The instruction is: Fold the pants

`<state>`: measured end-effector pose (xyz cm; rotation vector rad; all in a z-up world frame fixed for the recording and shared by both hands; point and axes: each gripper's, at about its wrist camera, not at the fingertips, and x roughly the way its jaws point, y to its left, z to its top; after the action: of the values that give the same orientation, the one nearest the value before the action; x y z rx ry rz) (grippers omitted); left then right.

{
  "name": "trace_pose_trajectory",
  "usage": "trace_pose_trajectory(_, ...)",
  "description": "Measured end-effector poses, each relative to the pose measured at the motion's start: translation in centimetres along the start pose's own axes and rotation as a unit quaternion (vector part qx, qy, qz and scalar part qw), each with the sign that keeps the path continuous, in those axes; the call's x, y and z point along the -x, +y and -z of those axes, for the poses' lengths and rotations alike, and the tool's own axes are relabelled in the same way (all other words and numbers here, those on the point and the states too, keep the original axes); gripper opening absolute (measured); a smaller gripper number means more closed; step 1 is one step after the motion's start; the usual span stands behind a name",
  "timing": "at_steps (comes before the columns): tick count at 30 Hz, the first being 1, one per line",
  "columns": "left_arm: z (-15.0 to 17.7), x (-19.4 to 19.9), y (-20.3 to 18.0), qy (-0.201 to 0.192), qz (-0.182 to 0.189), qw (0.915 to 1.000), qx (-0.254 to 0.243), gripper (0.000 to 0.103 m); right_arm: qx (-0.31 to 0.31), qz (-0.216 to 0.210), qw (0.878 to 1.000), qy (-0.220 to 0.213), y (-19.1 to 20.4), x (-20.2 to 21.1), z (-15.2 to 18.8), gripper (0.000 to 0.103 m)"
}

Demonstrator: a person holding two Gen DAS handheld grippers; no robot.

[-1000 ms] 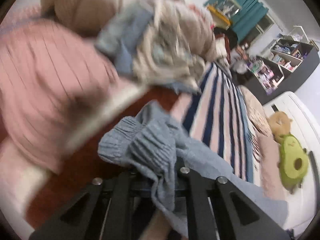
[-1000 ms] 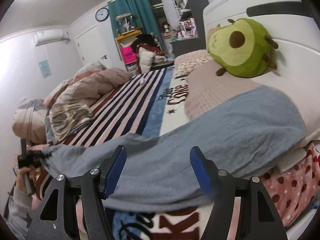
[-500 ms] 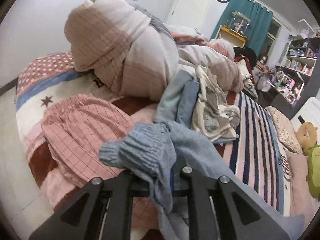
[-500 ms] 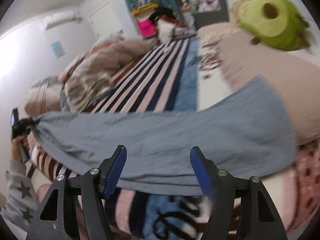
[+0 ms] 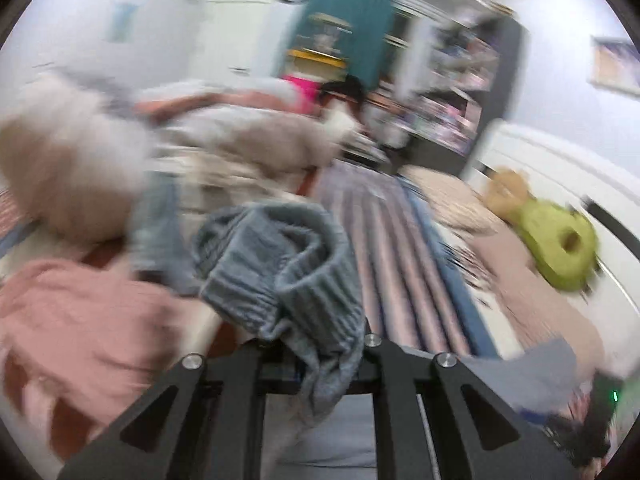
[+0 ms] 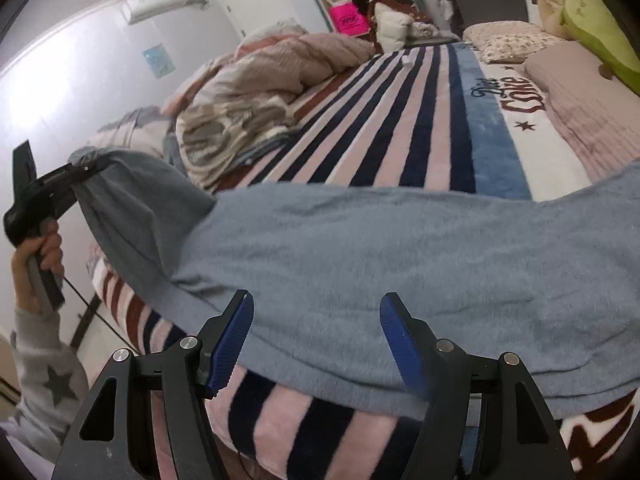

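Note:
Grey knit pants hang stretched across the bed from left to right. My left gripper has the ribbed cuff end bunched between its jaws, which are closing on it; the fingertips are hidden under the cloth. The right wrist view shows that gripper held up at the far left by a hand, lifting the pants' end off the bed. My right gripper is open, its blue pads standing apart at the pants' near edge without pressing on the cloth.
A striped blanket covers the bed. Rumpled bedding and clothes are piled at the back left. A pink garment lies near the left gripper. A green avocado plush and pillows sit by the headboard.
The left gripper has risen and rolled with the cuff, raising that end of the pants. The right gripper has moved down and across, closer to the pants' near edge, jaws still apart.

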<state>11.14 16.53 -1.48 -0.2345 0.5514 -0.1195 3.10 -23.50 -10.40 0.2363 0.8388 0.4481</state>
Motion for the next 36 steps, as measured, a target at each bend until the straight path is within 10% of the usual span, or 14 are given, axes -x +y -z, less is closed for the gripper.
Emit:
trace_pose_trajectory(11,6.8,-9.3,-14.0,0.133,0.093,0.9819,-0.098,0.008,-0.011,0.027,0.999,0.014,-2.5,0.6,1.4,0.062)
trace_pose_trajectory(20,11.5,-11.2,-15.6,0.259,0.182,0.9408,-0.122,0.065,-0.048,0.033,0.998,0.010,-5.0,1.1,1.8,0.062)
trace_pose_trajectory(24,10.0,-7.6,-13.2,0.222,0.182,0.9520,-0.106,0.072,-0.047,0.021,0.999,0.009,-4.6,0.9,1.2,0.062)
trace_pose_trajectory(29,8.0,-5.2,-7.3,0.169,0.092,0.9787,-0.071,0.073,-0.044,-0.027,0.999,0.013,-2.8,-1.5,-0.5,0.069)
trace_pose_trajectory(36,8.3,-5.8,-0.9,0.148,0.010,0.9889,-0.012,0.073,-0.059,-0.016,0.997,0.052,-1.9,-9.9,-4.5,0.069)
